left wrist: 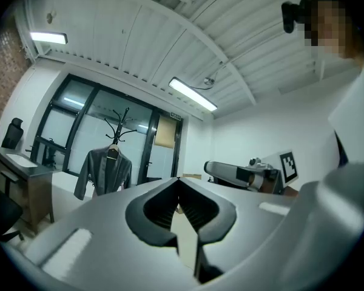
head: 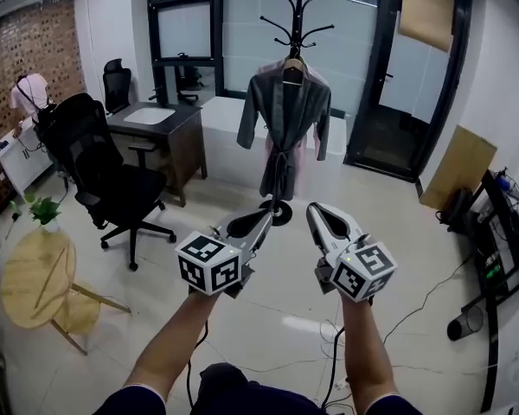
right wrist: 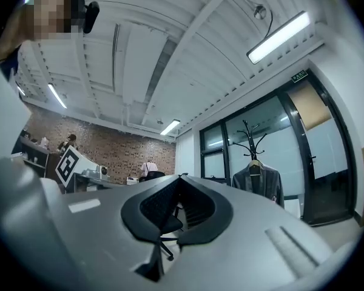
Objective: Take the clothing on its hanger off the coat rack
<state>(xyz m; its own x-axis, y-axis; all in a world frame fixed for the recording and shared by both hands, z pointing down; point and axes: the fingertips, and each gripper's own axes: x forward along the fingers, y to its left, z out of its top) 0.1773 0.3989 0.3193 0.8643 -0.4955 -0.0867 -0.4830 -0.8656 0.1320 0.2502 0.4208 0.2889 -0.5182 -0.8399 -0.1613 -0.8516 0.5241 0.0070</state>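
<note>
The long grey belted fabric robe [head: 285, 119] is hanging open-fronted on a pale wooden hanger [head: 292, 65] from the black metal coat rack [head: 299, 15], a pink garment [head: 299, 162] peeking out behind it; well apart, the left hand-held gripper [head: 261, 223] and right hand-held gripper [head: 322, 217] are hovering with jaws together, gripping nothing.

Bright, even office light under strong fisheye bending.
Ceiling tube lights [left wrist: 193, 94] burn white in both gripper views, and one leaves a pale glare patch [head: 307, 324] on the glossy floor [head: 415, 258] in the head view. The coat rack [head: 296, 24] stands dark against the frosted glass wall [head: 242, 33]. Shadows are soft. Straight lines curve toward dark, vignetted corners, and the near foreground in the gripper views is blurred.
</note>
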